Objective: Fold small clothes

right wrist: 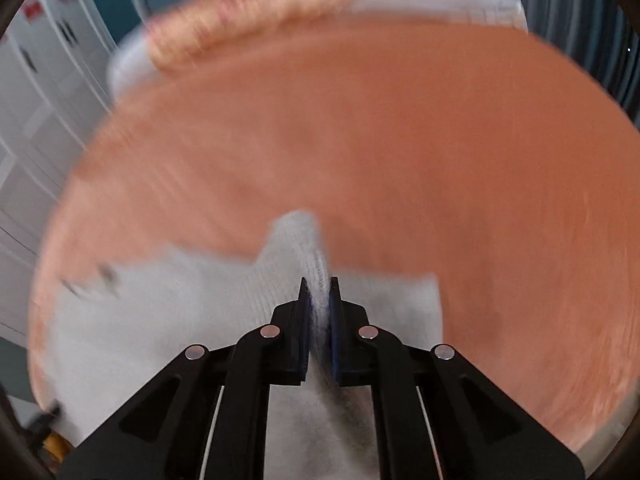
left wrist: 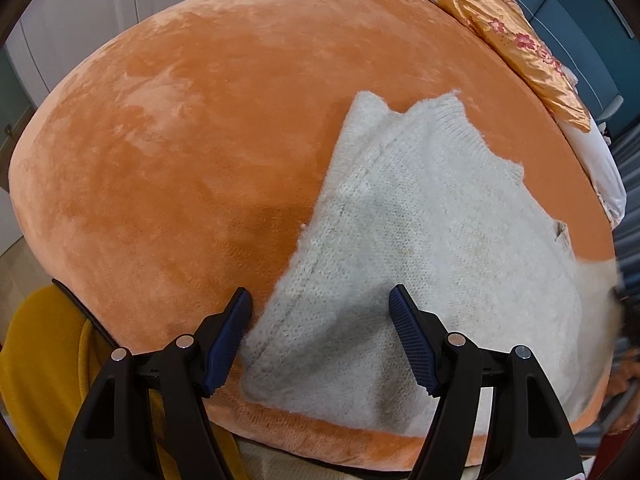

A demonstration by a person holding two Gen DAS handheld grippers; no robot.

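Left gripper (left wrist: 320,332) jaws wide apart, hovering over near-left edge of white knit sweater (left wrist: 420,232). Sweater lies spread on orange plush bed cover (left wrist: 180,140), toward its near right part. Right gripper (right wrist: 319,312) clamped on raised sweater fold; view blurred.

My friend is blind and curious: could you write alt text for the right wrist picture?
A black claw is shut on a raised fold of a white knitted garment, which lies on an orange plush bed cover. The picture is motion-blurred; a patterned pillow sits at the far edge.
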